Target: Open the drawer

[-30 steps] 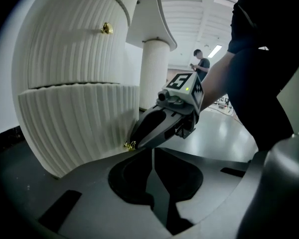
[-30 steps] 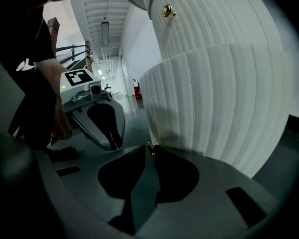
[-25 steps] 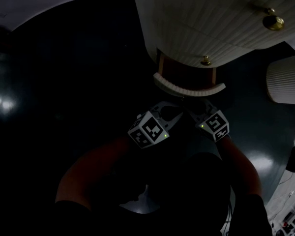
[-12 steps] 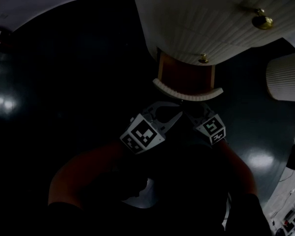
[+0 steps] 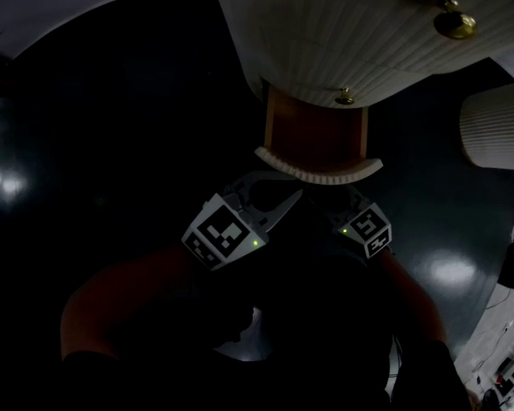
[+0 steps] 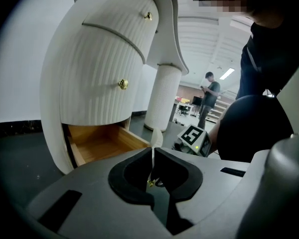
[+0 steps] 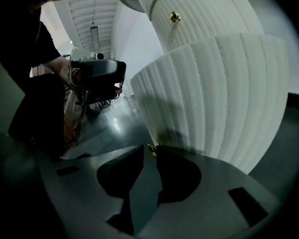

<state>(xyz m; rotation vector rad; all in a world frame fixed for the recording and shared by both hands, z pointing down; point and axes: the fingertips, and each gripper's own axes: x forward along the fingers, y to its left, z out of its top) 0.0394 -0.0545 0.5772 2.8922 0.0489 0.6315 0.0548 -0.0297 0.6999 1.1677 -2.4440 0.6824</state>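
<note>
The white ribbed cabinet (image 5: 343,32) has its bottom drawer pulled out, showing a bare wooden inside (image 5: 313,127) behind a curved white front (image 5: 319,166). My right gripper (image 5: 332,195) is at the middle of that front. In the right gripper view its jaws (image 7: 152,151) are shut on the drawer's small brass knob (image 7: 152,147), with the ribbed front (image 7: 214,98) close ahead. My left gripper (image 5: 293,199) hovers beside it on the left, shut, with nothing visibly held (image 6: 152,156). From there I see the open drawer (image 6: 102,143) and the right gripper's marker cube (image 6: 193,139).
Two more brass knobs (image 5: 454,24) (image 5: 345,98) sit on the closed drawers above. A white ribbed pillar (image 5: 497,127) stands to the right of the cabinet. The floor (image 5: 111,169) is dark and glossy. A person (image 6: 208,96) stands far off in the room.
More of the drawer's wooden inside shows than before: it has slid further out, towards me. The left gripper has risen and drifted left in the head view.
</note>
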